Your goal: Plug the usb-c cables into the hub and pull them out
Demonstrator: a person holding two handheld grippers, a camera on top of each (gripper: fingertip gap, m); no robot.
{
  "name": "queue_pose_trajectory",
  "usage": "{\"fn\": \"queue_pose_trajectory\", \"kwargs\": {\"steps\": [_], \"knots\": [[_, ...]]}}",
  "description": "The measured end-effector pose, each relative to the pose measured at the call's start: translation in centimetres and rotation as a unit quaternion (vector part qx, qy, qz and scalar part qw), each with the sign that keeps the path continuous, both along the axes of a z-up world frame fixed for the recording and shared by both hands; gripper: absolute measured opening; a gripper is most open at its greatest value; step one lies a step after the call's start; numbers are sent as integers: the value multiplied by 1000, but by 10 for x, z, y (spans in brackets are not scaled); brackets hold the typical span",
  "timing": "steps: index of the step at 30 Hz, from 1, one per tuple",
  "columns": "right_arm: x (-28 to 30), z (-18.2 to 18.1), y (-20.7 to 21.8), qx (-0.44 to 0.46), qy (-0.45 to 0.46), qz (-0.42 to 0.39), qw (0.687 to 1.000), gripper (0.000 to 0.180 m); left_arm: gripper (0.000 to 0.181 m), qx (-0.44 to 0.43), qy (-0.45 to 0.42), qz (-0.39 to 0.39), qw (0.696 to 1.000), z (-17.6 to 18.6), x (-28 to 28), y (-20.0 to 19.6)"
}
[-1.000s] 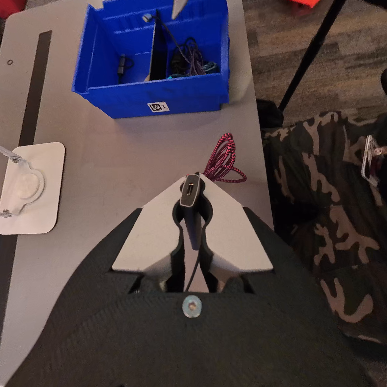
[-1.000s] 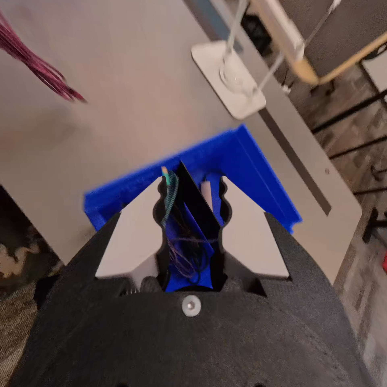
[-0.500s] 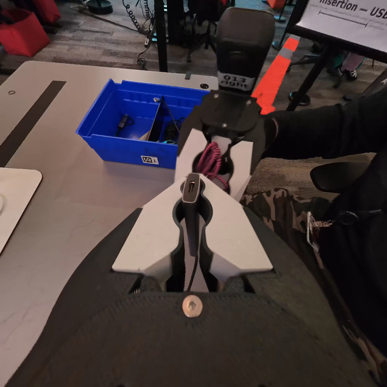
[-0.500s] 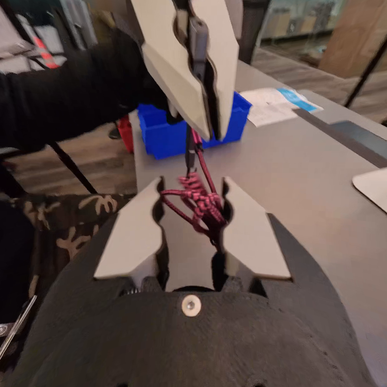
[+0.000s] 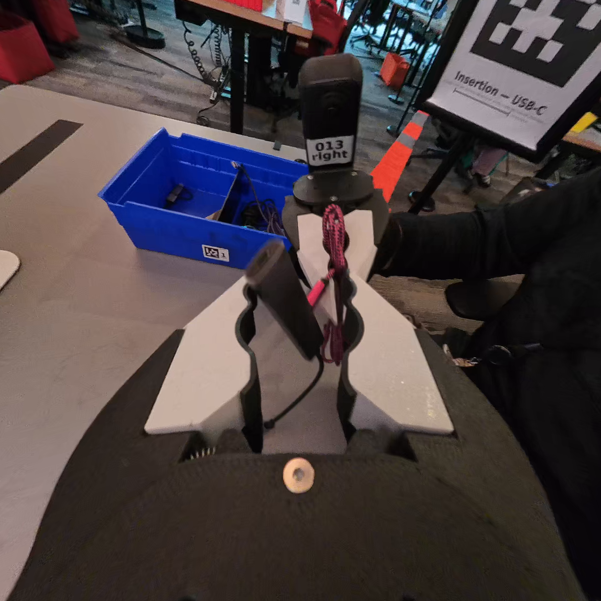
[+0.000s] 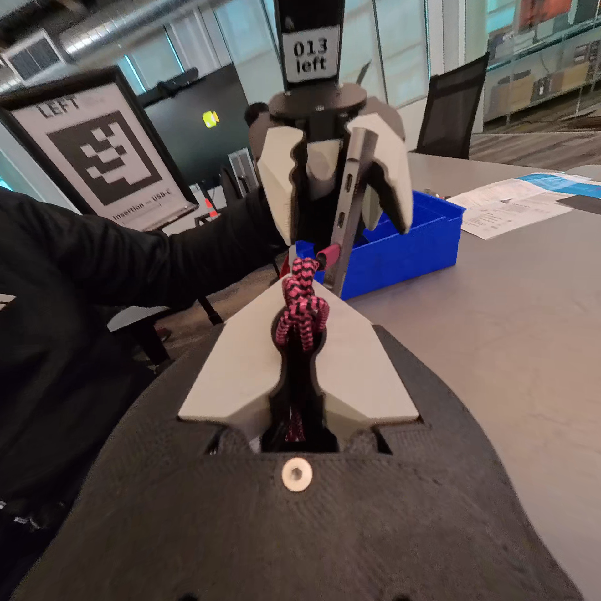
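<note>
Above the table [image 6: 487, 325], left gripper [image 5: 297, 299] fingers spread (hub [image 5: 286, 305] leaning between); right gripper [image 6: 297, 312] pinches pink cable [image 6: 300, 312]

Two claws meet nose to nose above the bench [image 5: 81, 325] edge — little gap between them. A blue bin [image 5: 182, 227] stands just behind; bare bench lies open leftward.

Each camera sits just behind its own gripper, looking forward along the fingers. The two views face each other at close range above the grey table [image 5: 81, 325] edge. Both share the blue bin [image 5: 182, 227], mid-left in the left view, right of centre in the right view.
</note>
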State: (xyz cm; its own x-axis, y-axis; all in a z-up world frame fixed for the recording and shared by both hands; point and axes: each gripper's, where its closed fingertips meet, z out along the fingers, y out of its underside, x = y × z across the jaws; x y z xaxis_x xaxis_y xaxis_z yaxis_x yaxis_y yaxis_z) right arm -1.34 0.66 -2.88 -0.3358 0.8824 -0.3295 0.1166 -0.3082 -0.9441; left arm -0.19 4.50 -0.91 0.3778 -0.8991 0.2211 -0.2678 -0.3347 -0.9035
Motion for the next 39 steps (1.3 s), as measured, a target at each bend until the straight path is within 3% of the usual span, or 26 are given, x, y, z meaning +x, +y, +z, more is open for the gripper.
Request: {"fn": "queue_pose_trajectory", "kwargs": {"steps": [3, 7, 10, 12, 14, 18, 19, 22, 26, 29, 32, 39], "knots": [[9, 10, 4, -19, 31, 10, 999, 0, 60, -45, -30, -13, 998, -8, -6, -9], [17, 18, -1, -30, 52, 38, 997, 0, 56, -92, -106, -46, 989, -23, 2, -17], [19, 18, -6, -39, 53, 60, 996, 0, 33, -110, -157, -79, 978, -24, 14, -22], [21, 16, -5, -46, 48, 60, 996, 0, 9, -100, -189, -92, 973, -18, 18, -25], [24, 15, 0, -46, 46, 48, 997, 0, 7, -93, -191, -81, 974, -19, 19, -22], [27, 9, 7, 30, 11, 2, 999, 15, 7, -104, -202, -58, 972, -21, 18, -17], [26, 6, 18, 67, -7, -52, 996, 56, 7, -114, -215, -63, 968, -19, 19, -19], [41, 12, 27, 111, -32, -86, 990, 57, 7, -119, -215, -50, 968, -18, 16, -20], [62, 38, 47, 316, -55, -221, 921, 53, 7, -138, -230, -32, 963, -17, 10, -17], [52, 54, 17, 455, -35, -223, 862, 41, 6, -145, -251, -40, 956, -11, 11, -22], [34, 41, 11, 550, -34, -232, 802, 39, 6, -159, -277, -59, 946, -7, 17, -33], [26, 22, 5, 578, -1, -201, 791, 16, 7, -174, -333, -76, 924, -9, 13, -48]]}}
